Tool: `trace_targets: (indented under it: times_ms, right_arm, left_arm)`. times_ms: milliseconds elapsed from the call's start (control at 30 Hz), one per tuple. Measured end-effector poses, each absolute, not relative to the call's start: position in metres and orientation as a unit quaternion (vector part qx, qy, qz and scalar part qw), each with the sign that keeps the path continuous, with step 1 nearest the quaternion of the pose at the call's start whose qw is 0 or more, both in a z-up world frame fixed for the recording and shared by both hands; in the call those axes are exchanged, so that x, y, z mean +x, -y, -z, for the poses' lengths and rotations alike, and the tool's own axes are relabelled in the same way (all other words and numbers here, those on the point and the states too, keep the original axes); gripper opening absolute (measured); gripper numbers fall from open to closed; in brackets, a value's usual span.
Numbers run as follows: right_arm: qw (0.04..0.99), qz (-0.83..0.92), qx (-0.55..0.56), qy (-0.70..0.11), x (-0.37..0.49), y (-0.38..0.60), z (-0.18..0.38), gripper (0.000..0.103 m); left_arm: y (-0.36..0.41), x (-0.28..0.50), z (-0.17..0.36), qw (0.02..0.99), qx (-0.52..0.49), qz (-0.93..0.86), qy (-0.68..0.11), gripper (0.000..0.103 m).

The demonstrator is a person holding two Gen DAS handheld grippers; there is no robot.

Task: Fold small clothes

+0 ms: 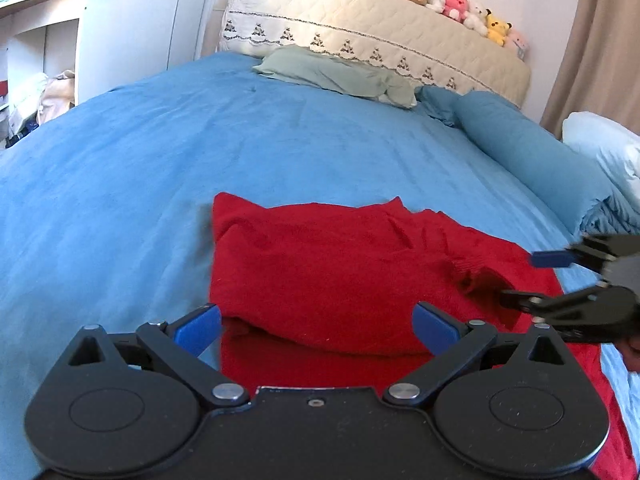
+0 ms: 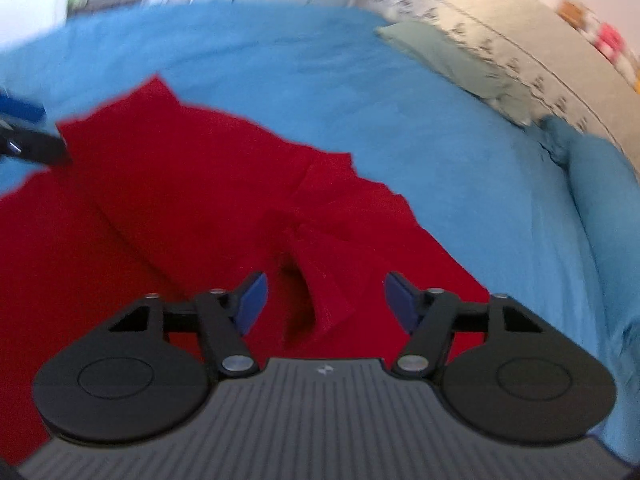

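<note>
A red knitted garment [image 1: 320, 272] lies partly folded on the blue bedsheet [image 1: 160, 160]. My left gripper [image 1: 316, 322] is open, its blue pads on either side of the garment's near folded edge, holding nothing. My right gripper [image 1: 524, 276] shows at the right edge of the left wrist view, open over the garment's right side. In the blurred right wrist view the right gripper [image 2: 324, 300] is open around a raised fold of the red garment [image 2: 180, 200], with the cloth between the pads but not clamped. The left gripper's fingertip [image 2: 36, 148] shows at the far left.
A pale green pillow [image 1: 340, 74] and a cream quilted headboard [image 1: 360, 28] are at the far end, with several plush toys [image 1: 460, 4] on top. A rolled blue duvet [image 1: 532, 152] lies along the right. A white shelf unit [image 1: 52, 40] stands at left.
</note>
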State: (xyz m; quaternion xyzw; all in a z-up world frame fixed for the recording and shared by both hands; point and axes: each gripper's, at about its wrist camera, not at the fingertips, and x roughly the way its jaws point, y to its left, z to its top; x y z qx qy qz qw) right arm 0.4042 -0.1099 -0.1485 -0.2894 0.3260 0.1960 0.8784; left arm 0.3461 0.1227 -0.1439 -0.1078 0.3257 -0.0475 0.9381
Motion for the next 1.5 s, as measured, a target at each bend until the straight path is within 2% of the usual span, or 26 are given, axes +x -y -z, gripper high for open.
trace_targets:
  times_ms: [167,200,233,267,300,333,500,667,833,933,1100,1200,1267,1333,1367,1433,1467,1500]
  right_arm:
    - [0.845,-0.196,-0.367,-0.335,0.423,0.079,0.171,0.067]
    - [0.841,-0.195,-0.376,-0.338,0.425,0.076,0.175,0.059]
    - [0.836,-0.194,-0.386,-0.339,0.426,0.072,0.179,0.047]
    - [0.831,-0.193,-0.394,-0.342,0.427,0.07,0.183,0.041]
    - [0.828,-0.192,-0.398,-0.346,0.43,0.068,0.186,0.028]
    - [0.826,-0.19,-0.4,-0.349,0.431,0.066,0.187,0.021]
    - [0.861,-0.169,-0.355,-0.323,0.439,0.076,0.157,0.021]
    - [0.928,-0.132,-0.209,-0.278,0.451,0.123,0.101,0.021]
    - [0.96,-0.076,-0.128,-0.238,0.451,0.177,0.076,0.021]
    - [0.963,-0.041,-0.086,-0.251,0.45,0.208,0.085,0.021]
    - [0.95,-0.024,-0.029,-0.31,0.454,0.243,0.131,0.021]
    - [0.948,-0.024,0.022,-0.317,0.454,0.26,0.148,0.021]
    - [0.947,-0.018,0.043,-0.319,0.45,0.268,0.156,0.022]
    - [0.946,-0.01,0.047,-0.321,0.443,0.278,0.163,0.03]
    - [0.945,-0.001,0.044,-0.323,0.441,0.283,0.165,0.038]
    - [0.946,0.036,0.033,-0.321,0.433,0.286,0.168,0.073]
    - [0.949,0.045,0.028,-0.312,0.428,0.285,0.167,0.079]
    - [0.954,0.044,0.022,-0.294,0.421,0.283,0.164,0.089]
  left_arm:
    - [-0.131,0.34,0.149,0.939,-0.1,0.049,-0.326,0.103]
    - [-0.134,0.339,0.15,0.939,-0.1,0.049,-0.326,0.103]
    - [-0.135,0.338,0.151,0.938,-0.101,0.049,-0.327,0.103]
    - [-0.136,0.339,0.152,0.938,-0.102,0.049,-0.329,0.103]
    - [-0.137,0.338,0.153,0.937,-0.105,0.05,-0.331,0.103]
    - [-0.138,0.338,0.153,0.936,-0.107,0.05,-0.332,0.103]
    - [-0.139,0.337,0.156,0.933,-0.112,0.059,-0.338,0.103]
    - [-0.129,0.339,0.158,0.931,-0.104,0.07,-0.344,0.103]
    - [-0.118,0.346,0.161,0.928,-0.097,0.081,-0.35,0.103]
    - [-0.115,0.35,0.164,0.925,-0.1,0.084,-0.356,0.103]
    - [-0.108,0.356,0.168,0.921,-0.095,0.091,-0.367,0.103]
    - [-0.106,0.358,0.166,0.923,-0.09,0.093,-0.363,0.103]
    - [-0.106,0.362,0.162,0.925,-0.093,0.095,-0.357,0.103]
    - [-0.104,0.369,0.159,0.925,-0.097,0.098,-0.353,0.103]
    - [-0.103,0.374,0.158,0.926,-0.099,0.098,-0.351,0.103]
    - [-0.1,0.384,0.155,0.927,-0.103,0.099,-0.346,0.103]
    - [-0.099,0.39,0.154,0.928,-0.107,0.1,-0.343,0.103]
    - [-0.098,0.394,0.154,0.928,-0.111,0.1,-0.341,0.103]
